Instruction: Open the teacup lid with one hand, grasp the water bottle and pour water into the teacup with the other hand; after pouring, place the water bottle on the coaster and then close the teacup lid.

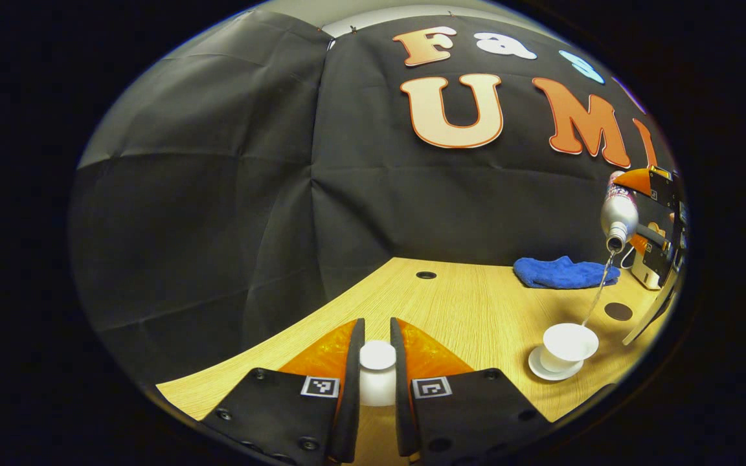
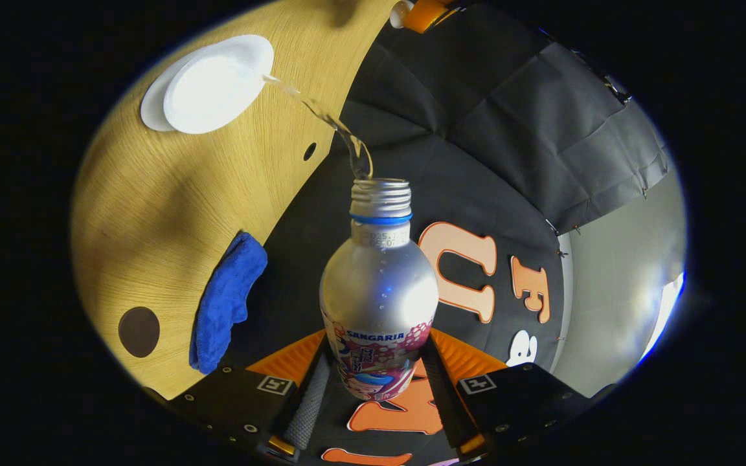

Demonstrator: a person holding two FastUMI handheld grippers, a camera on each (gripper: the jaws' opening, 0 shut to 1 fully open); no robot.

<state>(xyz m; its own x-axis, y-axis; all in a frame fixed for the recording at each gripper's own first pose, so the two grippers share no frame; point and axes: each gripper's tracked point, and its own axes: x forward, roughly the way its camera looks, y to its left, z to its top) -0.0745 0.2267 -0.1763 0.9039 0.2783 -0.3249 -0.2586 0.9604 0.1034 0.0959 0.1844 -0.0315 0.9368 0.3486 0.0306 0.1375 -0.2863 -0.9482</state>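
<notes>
Water bottle (image 2: pixel 378 298), clamped in right gripper (image 2: pixel 373 382), streams water into teacup (image 2: pixel 214 87).

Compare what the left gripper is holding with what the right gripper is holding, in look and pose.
The left gripper clamps a small white ceramic teacup lid; the right gripper clamps a larger silver metal water bottle with a printed label. The lid is held level above the wooden table; the bottle is tipped, streaming water into the white teacup. Both sit between orange-and-black fingers.
</notes>
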